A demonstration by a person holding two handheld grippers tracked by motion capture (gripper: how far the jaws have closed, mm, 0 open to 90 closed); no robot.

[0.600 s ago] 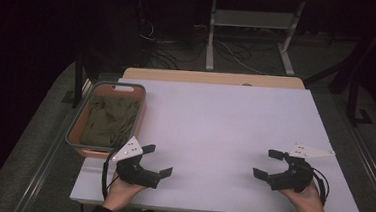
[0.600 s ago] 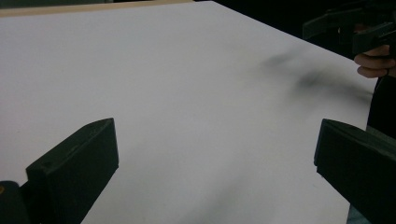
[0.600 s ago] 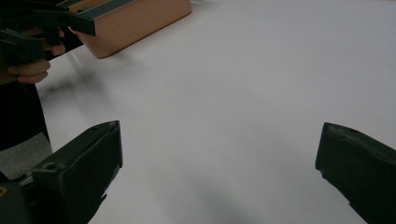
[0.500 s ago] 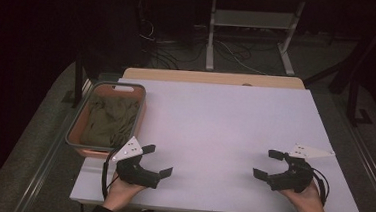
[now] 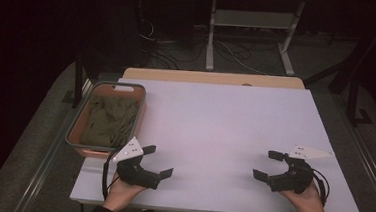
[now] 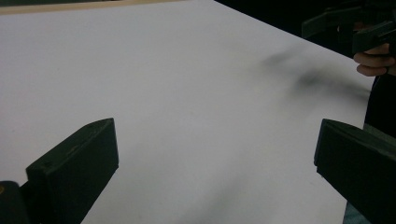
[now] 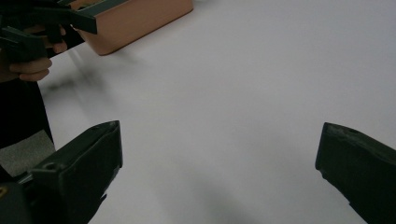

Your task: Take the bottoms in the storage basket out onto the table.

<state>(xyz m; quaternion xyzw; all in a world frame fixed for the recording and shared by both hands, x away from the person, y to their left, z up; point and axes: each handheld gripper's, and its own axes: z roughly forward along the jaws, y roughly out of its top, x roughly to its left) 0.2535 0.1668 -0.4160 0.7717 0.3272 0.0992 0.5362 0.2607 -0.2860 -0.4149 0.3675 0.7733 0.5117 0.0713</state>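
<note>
Both grippers, left [image 5: 156, 160] and right [image 5: 269, 165], jaws wide; smooth white table [image 5: 214, 133]; olive cloth [image 5: 109, 121] in basket [image 5: 94, 93].

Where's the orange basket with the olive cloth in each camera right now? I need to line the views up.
High view: the orange basket sits at the white table's left edge, just beyond the left gripper.
Left gripper view: not in it.
Right gripper view: the basket's orange wall is at top left, behind the left gripper.
Shared landmark: the white tabletop; the left gripper next to the basket ties the high and right gripper views.
</note>
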